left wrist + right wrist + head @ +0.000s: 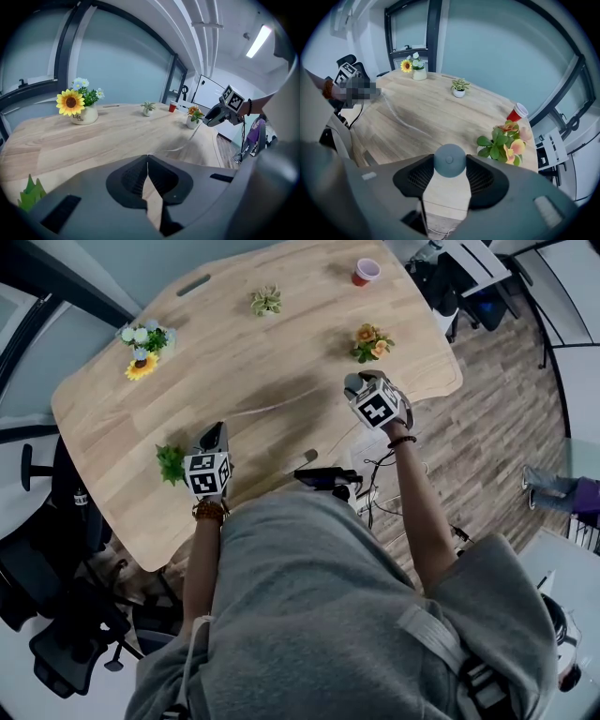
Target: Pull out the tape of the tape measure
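- Counter [281, 362]: pale wood, smooth, matt, visible grain.
- Tape measure [450, 160]: grey-blue plastic, smooth, matt.
- Tape [179, 148]: thin, pale, slight sheen.
- Cup [366, 271]: red plastic, smooth.

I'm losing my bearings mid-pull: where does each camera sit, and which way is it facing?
Head view: on the person's head, looking steeply down at the table; grey torso, forearms, left gripper and right gripper show.
Left gripper view: faces across the table toward the right gripper; own jaws shut on the tape.
Right gripper view: faces the opposite way, toward the left gripper; own jaws grip the tape measure.
Shared: both gripper views show the tape and the sunflower pot.
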The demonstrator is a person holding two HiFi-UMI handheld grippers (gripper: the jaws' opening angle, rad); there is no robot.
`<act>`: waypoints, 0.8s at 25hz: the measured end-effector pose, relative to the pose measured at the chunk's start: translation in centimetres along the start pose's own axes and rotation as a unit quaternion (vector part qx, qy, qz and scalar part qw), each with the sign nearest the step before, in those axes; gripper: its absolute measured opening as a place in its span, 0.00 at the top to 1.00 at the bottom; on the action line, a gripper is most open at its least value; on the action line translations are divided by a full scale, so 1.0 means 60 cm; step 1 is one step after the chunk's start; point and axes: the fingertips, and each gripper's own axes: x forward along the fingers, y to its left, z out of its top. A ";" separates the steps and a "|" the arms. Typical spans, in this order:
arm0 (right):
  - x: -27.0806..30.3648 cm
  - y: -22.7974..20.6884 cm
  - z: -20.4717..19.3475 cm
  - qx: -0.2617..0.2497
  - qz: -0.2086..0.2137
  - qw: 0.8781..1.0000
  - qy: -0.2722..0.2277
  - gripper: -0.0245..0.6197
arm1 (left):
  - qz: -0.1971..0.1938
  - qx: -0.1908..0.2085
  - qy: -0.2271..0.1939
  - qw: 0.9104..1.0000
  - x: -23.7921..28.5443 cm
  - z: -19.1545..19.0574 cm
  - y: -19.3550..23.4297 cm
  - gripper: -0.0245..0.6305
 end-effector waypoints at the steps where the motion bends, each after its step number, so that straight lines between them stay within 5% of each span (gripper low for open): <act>1: 0.004 -0.002 -0.001 0.001 0.002 1.000 0.001 0.61 | 0.001 -0.001 0.002 1.000 0.002 -0.002 0.000 0.95; 20: 0.080 0.001 -0.017 -0.007 0.039 0.999 0.018 0.61 | 0.030 -0.025 0.063 0.997 0.029 -0.057 0.012 0.94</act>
